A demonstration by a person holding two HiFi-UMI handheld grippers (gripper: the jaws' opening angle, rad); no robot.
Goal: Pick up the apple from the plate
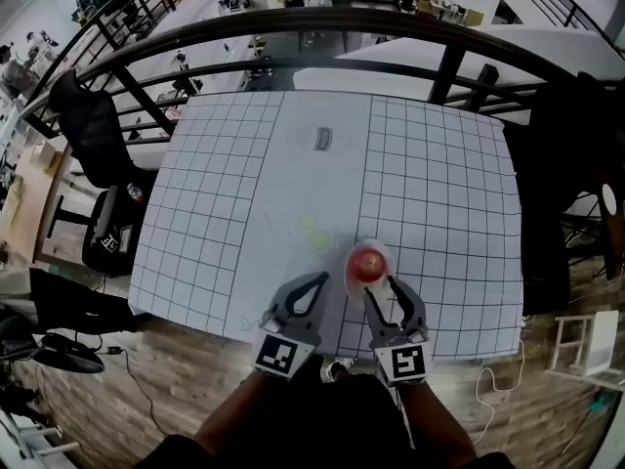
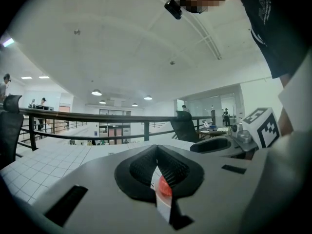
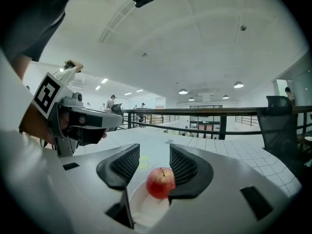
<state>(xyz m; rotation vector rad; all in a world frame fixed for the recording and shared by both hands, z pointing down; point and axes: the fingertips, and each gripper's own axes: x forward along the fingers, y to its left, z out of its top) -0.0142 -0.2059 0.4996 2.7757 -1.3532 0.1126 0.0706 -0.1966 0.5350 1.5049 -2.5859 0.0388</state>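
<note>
A red apple (image 1: 367,262) sits on a small white plate (image 1: 383,250) near the front edge of the gridded white table (image 1: 439,193). My right gripper (image 1: 381,287) is just short of the apple and held about level. In the right gripper view its jaws stand open, with the apple (image 3: 161,182) low between them, close to the right-hand pad (image 3: 185,167), and the plate (image 3: 145,209) beneath. My left gripper (image 1: 318,279) is shut and empty, just left of the plate. Below its closed jaws in the left gripper view, a sliver of apple (image 2: 165,188) shows.
Faint yellow-green marks (image 1: 314,228) lie on the mat beyond the plate, and a small label (image 1: 323,140) lies farther back. A black railing (image 1: 293,27) runs behind the table. A black office chair (image 1: 93,135) stands at the left. The table's front edge is right under the grippers.
</note>
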